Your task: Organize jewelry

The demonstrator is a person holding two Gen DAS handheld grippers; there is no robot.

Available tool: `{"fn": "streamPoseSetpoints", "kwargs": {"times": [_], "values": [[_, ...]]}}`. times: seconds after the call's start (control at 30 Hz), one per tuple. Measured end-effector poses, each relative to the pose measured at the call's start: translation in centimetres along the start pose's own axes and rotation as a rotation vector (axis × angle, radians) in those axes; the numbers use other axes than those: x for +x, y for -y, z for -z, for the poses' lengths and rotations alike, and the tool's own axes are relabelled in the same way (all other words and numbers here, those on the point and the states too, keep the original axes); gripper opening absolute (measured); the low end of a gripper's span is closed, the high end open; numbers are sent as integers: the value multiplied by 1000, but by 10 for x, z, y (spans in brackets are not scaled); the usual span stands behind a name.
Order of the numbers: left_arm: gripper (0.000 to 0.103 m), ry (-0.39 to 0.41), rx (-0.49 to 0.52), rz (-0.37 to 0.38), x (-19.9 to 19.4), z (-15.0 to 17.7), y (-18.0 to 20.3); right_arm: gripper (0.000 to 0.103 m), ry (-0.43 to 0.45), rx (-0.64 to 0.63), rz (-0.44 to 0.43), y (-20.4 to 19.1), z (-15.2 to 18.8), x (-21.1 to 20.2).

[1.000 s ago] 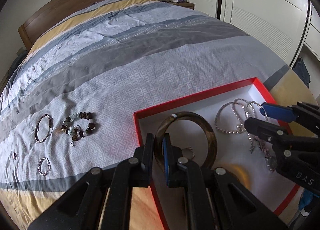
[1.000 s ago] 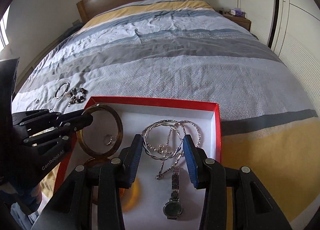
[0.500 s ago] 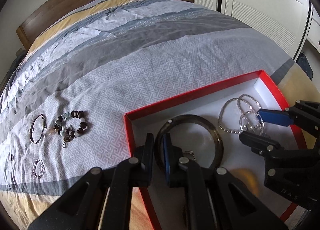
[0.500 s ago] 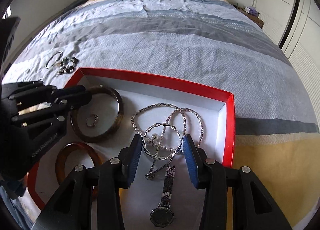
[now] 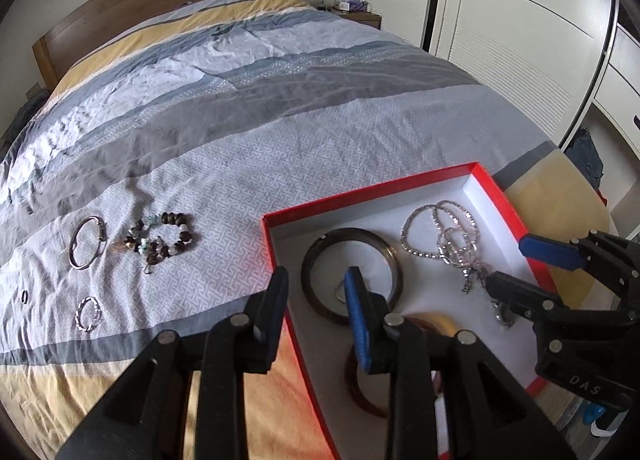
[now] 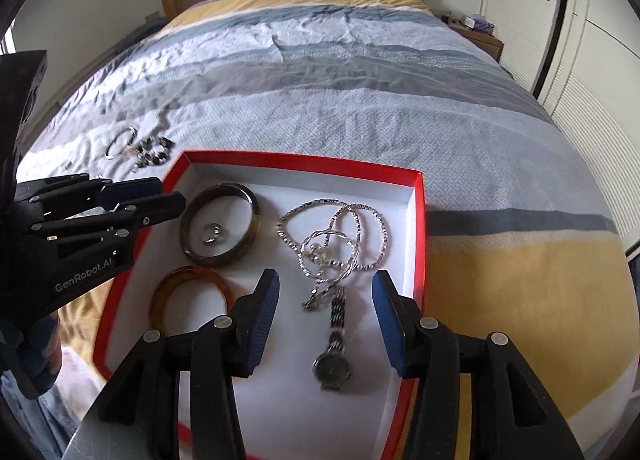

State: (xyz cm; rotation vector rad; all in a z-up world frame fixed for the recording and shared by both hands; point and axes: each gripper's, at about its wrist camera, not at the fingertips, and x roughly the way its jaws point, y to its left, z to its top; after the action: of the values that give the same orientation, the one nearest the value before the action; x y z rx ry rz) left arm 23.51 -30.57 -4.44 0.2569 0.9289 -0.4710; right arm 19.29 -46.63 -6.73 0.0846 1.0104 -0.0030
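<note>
Left tongs (image 5: pixel 316 292) and right tongs (image 6: pixel 325 292) both agape, empty; dark bangle (image 5: pixel 351 272) just beyond left tips.

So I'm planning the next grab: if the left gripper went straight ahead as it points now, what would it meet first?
Probably the near left wall of the red box, or the dark bangle just inside it. The open left gripper straddles that edge; depth is unclear.
</note>
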Motion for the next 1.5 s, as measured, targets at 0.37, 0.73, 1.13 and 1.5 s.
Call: {"fn": "streamPoseSetpoints", "kwargs": {"times": [0.37, 0.73, 1.13, 1.5], "values": [[30, 116, -26, -86, -124, 38, -11, 58, 118, 36, -74, -50, 30, -95], [30, 126, -94, -138, -191, 125, -54, 58, 185, 25, -143, -103, 62, -158], [30, 154, -297, -282, -243, 193, -149, 58, 235, -24, -184, -157, 73, -189], [30, 144, -388, -318, -251, 217, -205, 58, 234, -113, -212, -199, 64, -189]]}}
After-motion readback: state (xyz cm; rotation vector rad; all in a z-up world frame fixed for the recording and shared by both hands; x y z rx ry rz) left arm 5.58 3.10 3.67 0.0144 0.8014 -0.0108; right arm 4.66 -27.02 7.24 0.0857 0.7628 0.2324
